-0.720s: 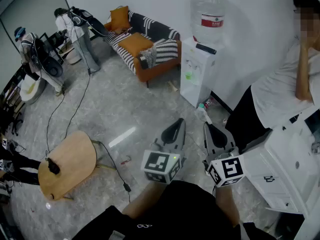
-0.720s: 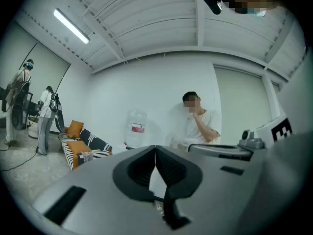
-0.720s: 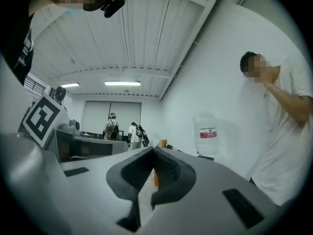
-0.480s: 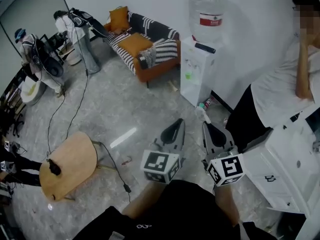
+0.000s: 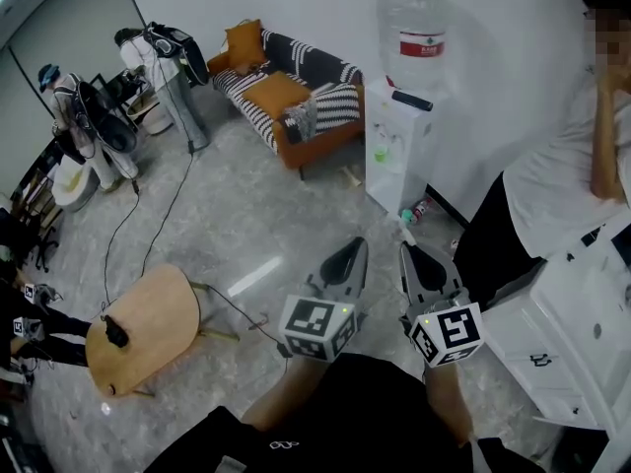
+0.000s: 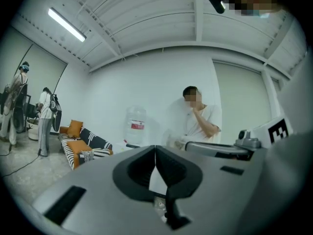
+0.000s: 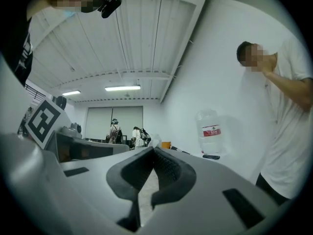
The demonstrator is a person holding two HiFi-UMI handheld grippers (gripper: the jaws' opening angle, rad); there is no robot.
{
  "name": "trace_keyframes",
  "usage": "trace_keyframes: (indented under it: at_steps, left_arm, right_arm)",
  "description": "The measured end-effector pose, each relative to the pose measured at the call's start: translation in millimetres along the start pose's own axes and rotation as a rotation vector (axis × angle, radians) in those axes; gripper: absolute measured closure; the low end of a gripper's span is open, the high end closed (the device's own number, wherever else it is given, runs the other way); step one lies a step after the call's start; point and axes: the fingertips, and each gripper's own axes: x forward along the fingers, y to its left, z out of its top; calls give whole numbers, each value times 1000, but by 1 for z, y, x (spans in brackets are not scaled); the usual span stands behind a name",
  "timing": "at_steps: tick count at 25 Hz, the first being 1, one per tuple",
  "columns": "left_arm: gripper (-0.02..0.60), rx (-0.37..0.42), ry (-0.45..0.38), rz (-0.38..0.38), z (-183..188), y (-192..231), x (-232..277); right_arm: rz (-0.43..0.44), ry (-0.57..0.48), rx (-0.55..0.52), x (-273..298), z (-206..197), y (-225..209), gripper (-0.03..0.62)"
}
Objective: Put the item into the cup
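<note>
far left of the left gripper (image 5: 353,251) a round, pale wooden table (image 5: 158,313) stands on the glossy marbled floor (image 5: 256,215). the left gripper's smooth grey tapered jaws are pressed together, empty. just beside it, the right gripper (image 5: 408,254) is likewise closed on nothing. a boxy white cabinet (image 5: 577,343) stands to its right. where the item and cup are, i cannot tell.

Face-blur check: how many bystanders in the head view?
3. Person in white shirt at right; capped person far left; another person beside the sofa. Dark limbs at left edge may be a fourth.
</note>
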Motion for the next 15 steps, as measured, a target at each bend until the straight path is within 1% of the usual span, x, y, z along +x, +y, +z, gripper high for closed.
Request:
trace_keyframes:
  at_steps: [4,9,15]
  left_arm:
    - [568,-15,-10,11,0,3,1]
    - [568,-32,-12,15,-4,4,2]
    - [569,-31,-12,20,-5,3,5]
  right_arm:
    - [13,-4,-10,2,1,-2,585]
    - [4,7,-9,0,-3,-8,585]
    - [3,8,-3,-1,-6,-13,585]
